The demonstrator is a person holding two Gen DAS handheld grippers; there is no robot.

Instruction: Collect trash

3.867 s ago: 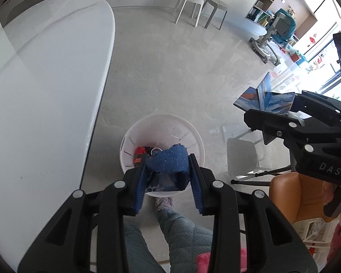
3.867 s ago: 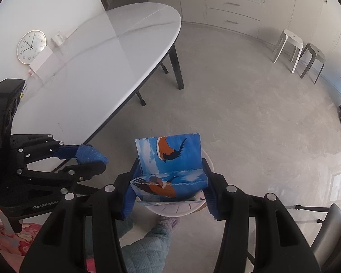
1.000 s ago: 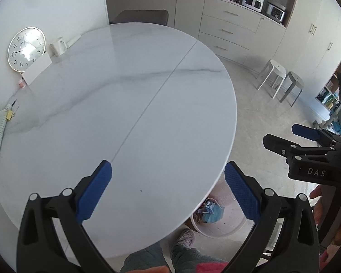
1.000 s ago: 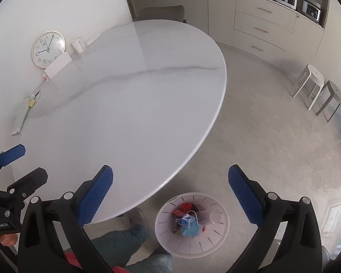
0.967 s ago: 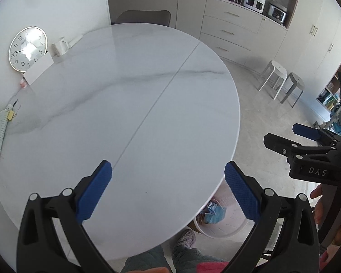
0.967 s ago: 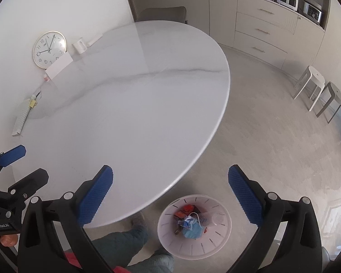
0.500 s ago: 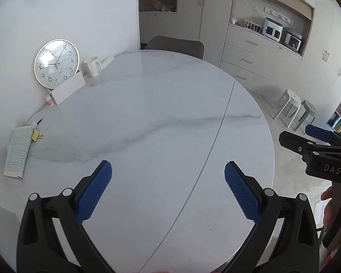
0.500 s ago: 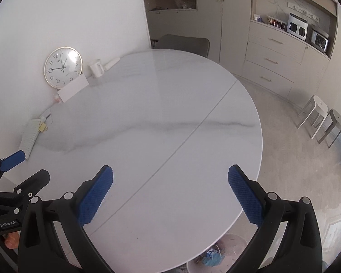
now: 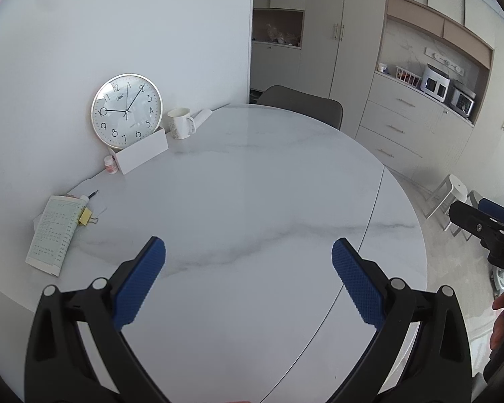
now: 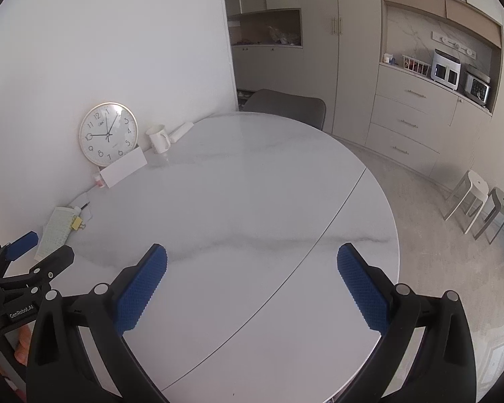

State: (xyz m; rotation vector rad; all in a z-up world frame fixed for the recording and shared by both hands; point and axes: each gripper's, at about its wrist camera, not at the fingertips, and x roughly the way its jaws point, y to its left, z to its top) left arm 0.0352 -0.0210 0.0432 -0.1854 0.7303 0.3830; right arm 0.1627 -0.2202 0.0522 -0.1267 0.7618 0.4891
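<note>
My left gripper [image 9: 248, 278] is open and empty, held above the near part of the white marble table [image 9: 252, 184]. My right gripper [image 10: 252, 282] is open and empty too, above the same table [image 10: 252, 184]. The left gripper also shows at the left edge of the right wrist view [image 10: 20, 252], and the right gripper at the right edge of the left wrist view [image 9: 487, 218]. The trash basket is out of view in both frames.
Against the wall stand a round clock [image 9: 127, 110], a white box [image 9: 141, 154], a white mug [image 9: 180, 127] and a small bottle [image 9: 110, 164]. A printed paper pad with a yellow clip [image 9: 57, 231] lies at the left. A grey chair [image 9: 302, 104] and two stools [image 10: 480, 201] stand beyond.
Both grippers have tilted up from the floor and basket to face the table and wall. The basket has dropped out of view. Both stay open and empty.
</note>
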